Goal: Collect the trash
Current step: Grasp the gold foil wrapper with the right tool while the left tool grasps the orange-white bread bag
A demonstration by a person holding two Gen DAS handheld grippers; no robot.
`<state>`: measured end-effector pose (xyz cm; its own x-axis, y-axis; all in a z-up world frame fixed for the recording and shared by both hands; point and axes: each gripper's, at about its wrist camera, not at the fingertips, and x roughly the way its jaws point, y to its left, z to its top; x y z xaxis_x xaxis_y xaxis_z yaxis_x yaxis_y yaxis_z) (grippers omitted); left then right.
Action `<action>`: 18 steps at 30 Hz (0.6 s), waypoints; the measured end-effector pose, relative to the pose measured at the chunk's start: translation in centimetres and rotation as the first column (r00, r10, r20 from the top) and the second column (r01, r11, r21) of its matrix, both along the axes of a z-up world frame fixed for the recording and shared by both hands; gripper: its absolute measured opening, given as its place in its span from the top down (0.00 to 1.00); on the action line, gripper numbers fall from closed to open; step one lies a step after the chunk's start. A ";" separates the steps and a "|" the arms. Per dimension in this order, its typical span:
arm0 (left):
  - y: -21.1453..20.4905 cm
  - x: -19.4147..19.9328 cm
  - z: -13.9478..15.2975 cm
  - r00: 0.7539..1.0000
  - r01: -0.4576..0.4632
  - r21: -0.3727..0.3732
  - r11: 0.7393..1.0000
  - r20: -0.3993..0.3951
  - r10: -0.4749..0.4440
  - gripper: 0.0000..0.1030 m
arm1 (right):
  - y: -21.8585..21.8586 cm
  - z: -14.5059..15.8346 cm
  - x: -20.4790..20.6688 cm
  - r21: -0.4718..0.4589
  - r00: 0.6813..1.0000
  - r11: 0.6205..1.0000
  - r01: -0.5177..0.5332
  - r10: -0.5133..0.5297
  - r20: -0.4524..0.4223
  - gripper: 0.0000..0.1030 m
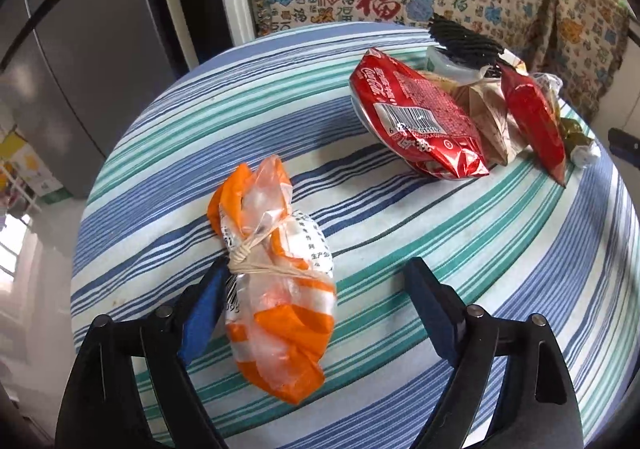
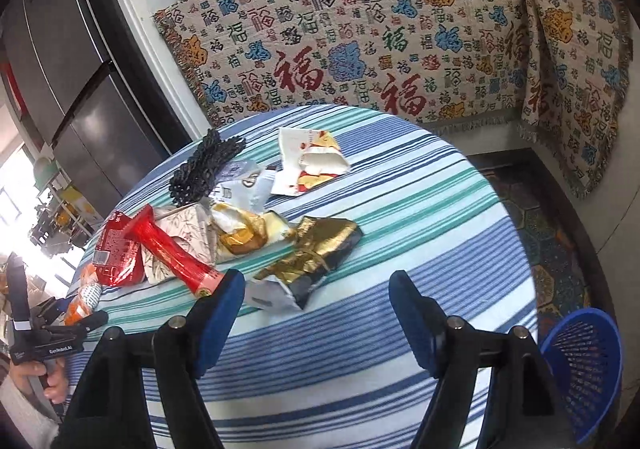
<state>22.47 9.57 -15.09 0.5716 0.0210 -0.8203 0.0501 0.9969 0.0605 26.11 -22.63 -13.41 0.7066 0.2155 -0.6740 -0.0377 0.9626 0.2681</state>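
Handling assessment, left to right. Orange-and-clear plastic bag bundle tied with a pale rubber band [image 1: 276,289] lies on the blue, green and white striped cloth of the round counter [image 1: 460,249], between the jaws of the left gripper [image 1: 316,309]. Those jaws stand wide: the left pad touches or nearly touches the bundle near the band, the right pad is well clear, so nothing is gripped. Judged light, soft and crushable, with a slick film surface; the banded waist looks the firmest place to pinch, the loose ends likely to slip.

Crushed red drink can with a barcode [image 1: 416,117] lies further right beside a narrow red foil wrapper [image 1: 532,117]; the can is judged light, stiff and dented, best taken across its flattened body.

Right gripper [image 2: 316,313] is open and empty, hovering over the cloth. Just ahead lies a crumpled gold-and-black foil wrapper [image 2: 312,253], judged near weightless and springy, best pinched at a raised fold. Beyond it lies a torn white-and-red paper packet [image 2: 312,161].

Blue plastic mesh basket [image 2: 580,365] stands on the floor beside the counter, lower right, the likely receptacle
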 end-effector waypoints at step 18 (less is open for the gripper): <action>2.7 0.1 -0.3 0.998 -0.062 -0.046 0.997 -0.015 0.062 0.00 | 0.5 -1.2 0.3 -0.189 0.997 0.981 -0.053 0.041 -0.069 0.29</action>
<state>22.54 12.27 -15.37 0.5595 0.0178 -0.8287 -0.0113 0.9998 0.0139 26.43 -22.17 -14.64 0.6525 0.1109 -0.7496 -0.0728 0.9938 0.0837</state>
